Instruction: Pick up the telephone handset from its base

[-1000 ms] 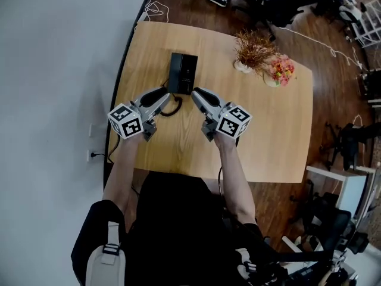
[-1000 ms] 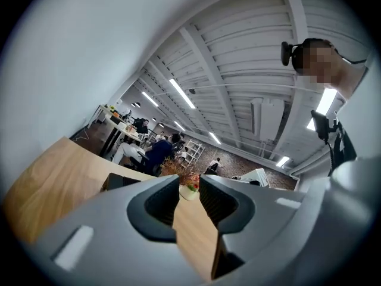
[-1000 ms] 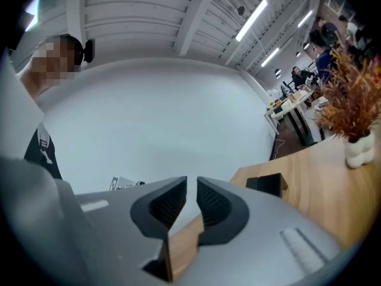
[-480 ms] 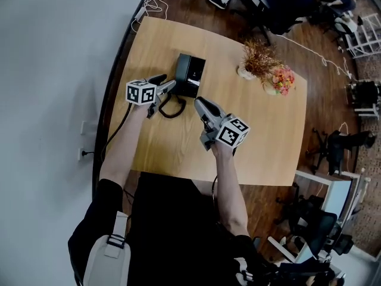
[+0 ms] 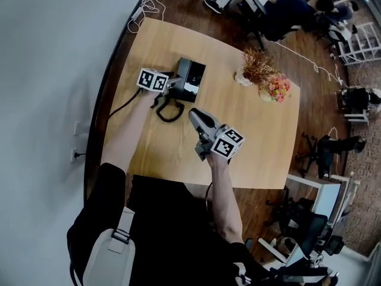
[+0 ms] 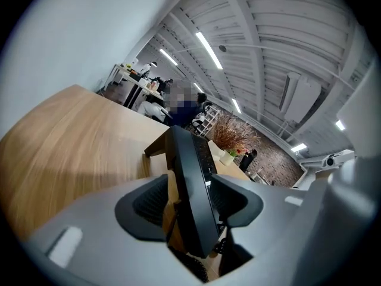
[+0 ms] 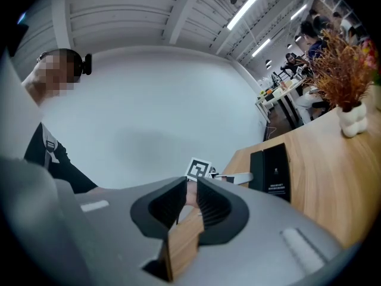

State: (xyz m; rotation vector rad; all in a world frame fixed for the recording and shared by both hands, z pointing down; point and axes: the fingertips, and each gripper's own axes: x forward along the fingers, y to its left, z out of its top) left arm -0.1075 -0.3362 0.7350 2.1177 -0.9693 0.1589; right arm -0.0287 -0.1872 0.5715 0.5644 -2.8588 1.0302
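Observation:
A black desk telephone [image 5: 193,78] sits on the wooden table [image 5: 256,142], its handset [image 6: 193,183] lying along its left side with a coiled cord [image 5: 169,111] trailing toward me. My left gripper [image 5: 173,83] has reached that left side. Its jaws have just been opening, and they stand wide on either side of the handset, with a strip of table showing between the left pad and the handset. My right gripper [image 5: 195,117] hovers over the table nearer to me; its jaws are nearly together with nothing between them. The right gripper view shows the telephone [image 7: 275,170] ahead.
A white vase of dried brown sprigs [image 5: 253,64] and a pot of pink flowers [image 5: 276,88] stand right of the telephone. A black cable [image 5: 122,107] runs off the table's left edge toward the wall. Office chairs and people are beyond the far edge.
My left gripper has gone forward and down from beside the right one to the telephone's left side, and its jaws now bracket the handset. The right gripper has drifted slightly back toward me.

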